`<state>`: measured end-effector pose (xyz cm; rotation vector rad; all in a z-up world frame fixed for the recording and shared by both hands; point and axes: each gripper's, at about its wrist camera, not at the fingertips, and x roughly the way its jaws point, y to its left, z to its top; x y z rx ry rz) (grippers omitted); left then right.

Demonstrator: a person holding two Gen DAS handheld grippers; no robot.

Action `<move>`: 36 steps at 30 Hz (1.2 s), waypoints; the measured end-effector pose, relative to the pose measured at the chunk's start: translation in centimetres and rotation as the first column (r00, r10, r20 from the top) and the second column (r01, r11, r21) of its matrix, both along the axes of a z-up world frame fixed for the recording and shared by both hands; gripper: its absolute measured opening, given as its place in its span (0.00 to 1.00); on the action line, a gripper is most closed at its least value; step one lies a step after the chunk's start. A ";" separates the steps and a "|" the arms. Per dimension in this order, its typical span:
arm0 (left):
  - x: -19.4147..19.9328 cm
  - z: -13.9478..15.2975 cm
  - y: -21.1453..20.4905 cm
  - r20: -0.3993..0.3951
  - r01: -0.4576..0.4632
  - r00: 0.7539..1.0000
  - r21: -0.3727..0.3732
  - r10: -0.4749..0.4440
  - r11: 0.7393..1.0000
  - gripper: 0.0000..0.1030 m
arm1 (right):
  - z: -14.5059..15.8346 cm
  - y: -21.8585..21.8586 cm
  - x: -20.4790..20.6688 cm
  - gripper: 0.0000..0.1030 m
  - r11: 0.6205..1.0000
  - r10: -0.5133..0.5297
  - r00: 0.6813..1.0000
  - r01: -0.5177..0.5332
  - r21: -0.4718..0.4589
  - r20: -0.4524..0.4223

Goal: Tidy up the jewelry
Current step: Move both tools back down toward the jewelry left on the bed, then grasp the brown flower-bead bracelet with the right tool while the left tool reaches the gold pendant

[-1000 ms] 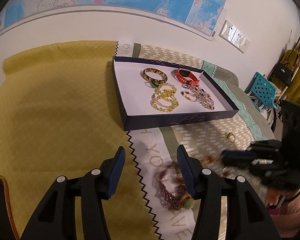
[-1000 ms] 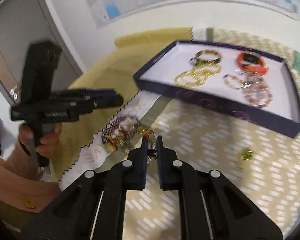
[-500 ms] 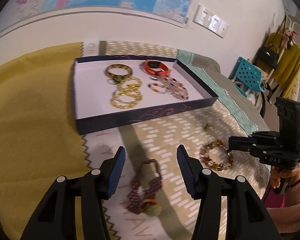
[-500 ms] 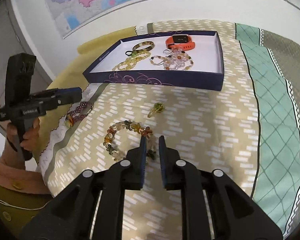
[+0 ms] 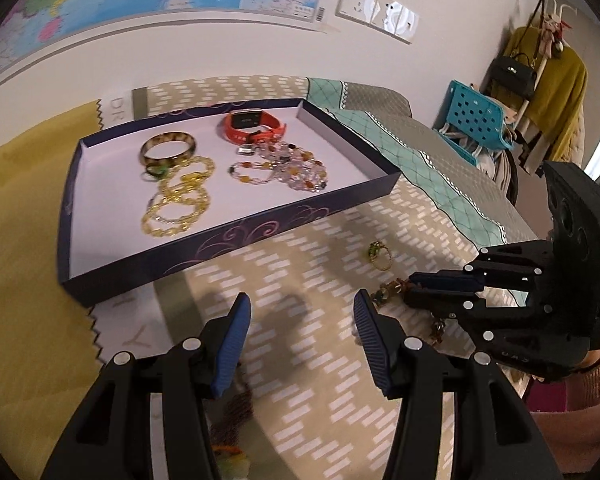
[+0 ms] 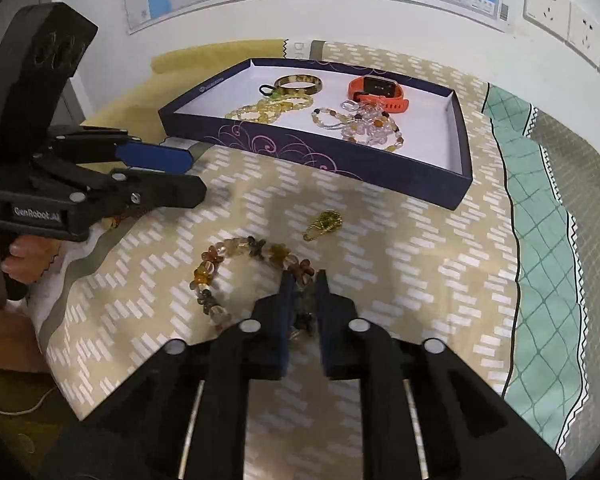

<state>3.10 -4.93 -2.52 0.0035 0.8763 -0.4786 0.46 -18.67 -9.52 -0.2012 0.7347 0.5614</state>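
Observation:
A dark blue tray holds a brown bangle, an orange watch, yellow bead bracelets and mixed bead strands. My right gripper is shut on a brown and amber bead bracelet lying on the beige cloth; it also shows in the left wrist view. A gold ring with a green stone lies just beyond it. My left gripper is open and empty above the cloth. A purple beaded piece lies under it, partly hidden.
A yellow cloth covers the left part of the surface and a teal quilted cloth the right. A white wall with a map and sockets stands behind the tray. A blue chair is at far right.
My left gripper has swung right and forward, so the purple piece has slid under it. My right gripper has stayed shut on the bead bracelet and closed in on it.

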 end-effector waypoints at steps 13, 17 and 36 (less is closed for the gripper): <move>1.4 -0.8 -5.9 -0.007 0.154 0.988 0.040 -0.154 0.987 0.50 | 1.0 -5.8 -0.2 0.10 0.980 -0.117 0.993 0.120 0.157 -0.027; 2.7 -1.7 -8.0 -0.031 0.170 0.985 0.070 -0.168 0.983 0.48 | 0.8 -6.7 -0.1 0.10 0.976 -0.145 0.989 0.148 0.158 -0.031; 3.3 -1.7 -8.5 -0.008 0.128 0.992 0.107 -0.127 0.986 0.03 | -0.2 -5.7 0.5 0.11 0.987 -0.137 0.991 0.137 0.088 -0.012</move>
